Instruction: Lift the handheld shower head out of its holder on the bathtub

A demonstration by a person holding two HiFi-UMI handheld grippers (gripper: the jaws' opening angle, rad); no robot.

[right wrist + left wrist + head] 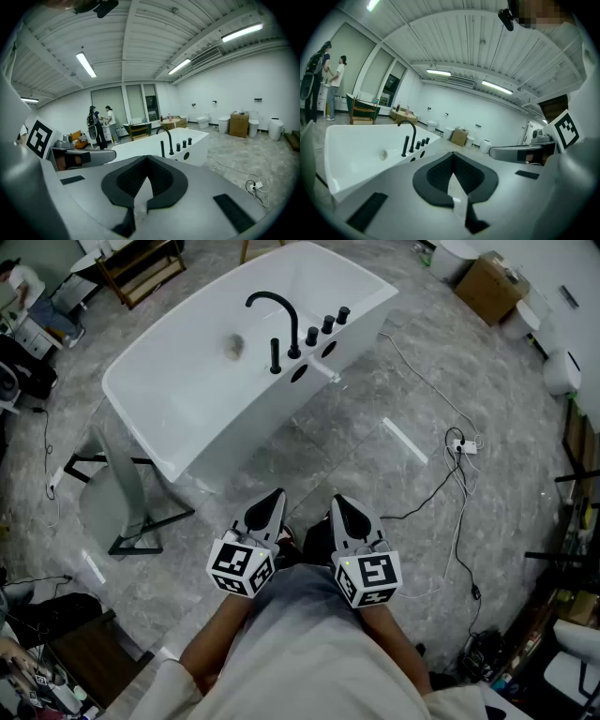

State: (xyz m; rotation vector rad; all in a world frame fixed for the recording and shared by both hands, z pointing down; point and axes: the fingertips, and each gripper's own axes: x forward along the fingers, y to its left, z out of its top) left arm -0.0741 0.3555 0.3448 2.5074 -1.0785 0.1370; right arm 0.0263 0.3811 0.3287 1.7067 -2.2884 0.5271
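Observation:
A white freestanding bathtub (141, 399) stands on the grey floor ahead of me. On its near rim are a curved black faucet (277, 307), three black knobs (328, 324) and the slim black handheld shower head (275, 354), upright in its holder. That shower head (405, 146) also shows in the left gripper view, and the shower head (162, 148) in the right gripper view. My left gripper (273, 499) and right gripper (338, 506) are held side by side close to my body, well short of the tub. Both are shut, with nothing between their pads.
A power strip (459, 442) with trailing cables lies on the floor to the right. A black metal stand (122, 512) is left of the tub, a cardboard box (489, 285) far right. People (99, 126) stand at the back of the room.

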